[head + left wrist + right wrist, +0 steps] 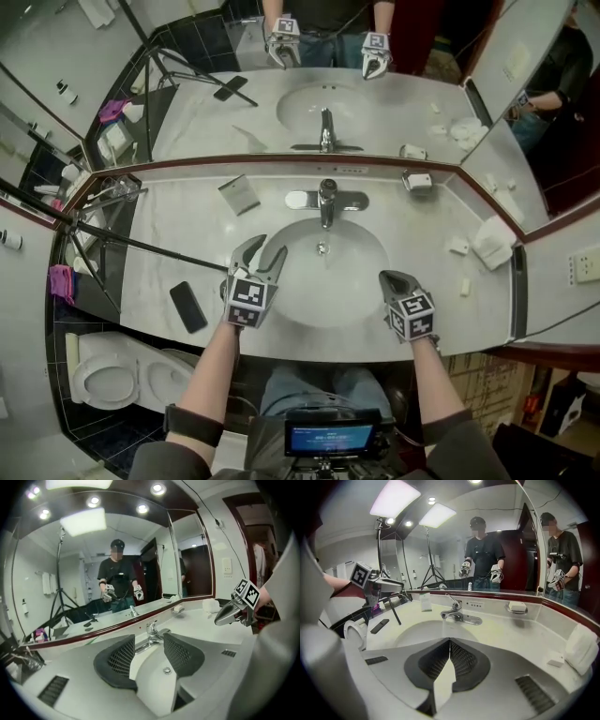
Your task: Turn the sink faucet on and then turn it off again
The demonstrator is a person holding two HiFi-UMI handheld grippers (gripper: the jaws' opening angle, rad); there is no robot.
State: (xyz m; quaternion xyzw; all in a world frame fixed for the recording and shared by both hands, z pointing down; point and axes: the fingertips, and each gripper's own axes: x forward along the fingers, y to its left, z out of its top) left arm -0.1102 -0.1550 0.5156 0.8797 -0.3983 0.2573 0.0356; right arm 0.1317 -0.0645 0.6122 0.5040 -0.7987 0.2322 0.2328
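Note:
The chrome faucet (pixel 327 199) stands at the back of the white oval sink (pixel 352 277), its lever on top; it also shows as the faucet (pixel 152 632) and faucet (pixel 453 609). In the right gripper view a pale stream seems to fall from the spout. My left gripper (pixel 260 253) hangs over the basin's left rim, open with nothing between its jaws, and points toward the faucet (pixel 149 651). Shut and empty, my right gripper (pixel 392 278) is over the basin's right front rim (pixel 450 641). Both are short of the faucet.
A black phone (pixel 188 307) lies on the counter front left and a small card box (pixel 240 194) at the back left. A soap dish (pixel 418 181) and a folded towel (pixel 492 242) are to the right. Tripod legs (pixel 112 239) cross the left end. A mirror backs the counter.

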